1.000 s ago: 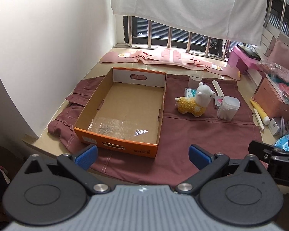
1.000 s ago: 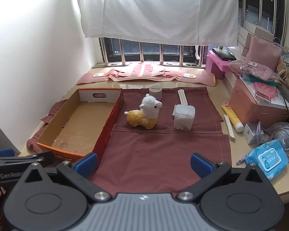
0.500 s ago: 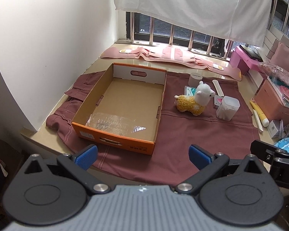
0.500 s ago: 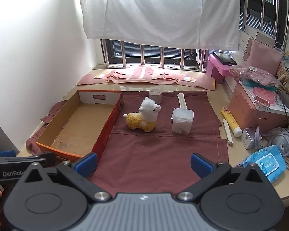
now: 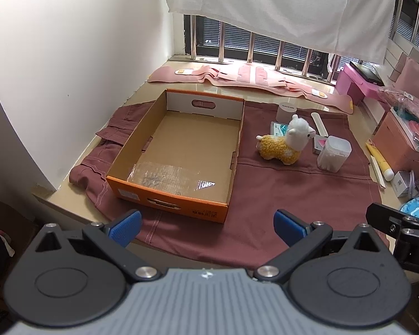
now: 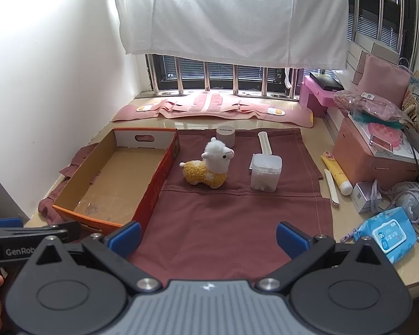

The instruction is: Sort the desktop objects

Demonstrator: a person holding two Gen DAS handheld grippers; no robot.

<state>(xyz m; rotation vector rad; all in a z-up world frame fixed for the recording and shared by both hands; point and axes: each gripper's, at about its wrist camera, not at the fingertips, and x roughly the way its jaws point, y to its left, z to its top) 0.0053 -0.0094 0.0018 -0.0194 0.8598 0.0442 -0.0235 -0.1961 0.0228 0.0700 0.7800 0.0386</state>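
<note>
An empty orange cardboard box (image 5: 223,128) (image 6: 164,167) stands on a maroon cloth (image 5: 293,195) (image 6: 231,217). To its right on the cloth are a yellow and white plush alpaca (image 5: 286,142) (image 6: 209,167), a clear tub of cotton swabs (image 5: 333,153) (image 6: 265,171), a white round jar (image 5: 286,110) (image 6: 225,135), a white flat stick (image 5: 319,124) (image 6: 264,142) and small packets (image 5: 278,128). My left gripper (image 5: 206,227) is open and empty, over the cloth's near edge in front of the box. My right gripper (image 6: 206,238) is open and empty, well short of the alpaca.
At the right are a pink box (image 6: 368,153), a yellow tube (image 6: 336,177), a blue wipes pack (image 6: 388,233), cables and small boxes. A pink fabric strip (image 6: 209,107) lies along the barred window. A white wall is on the left. The table's front edge is just under both grippers.
Both grippers have drawn back and risen a little, so the box and objects look smaller and farther. Nothing on the table has moved. Both stay open.
</note>
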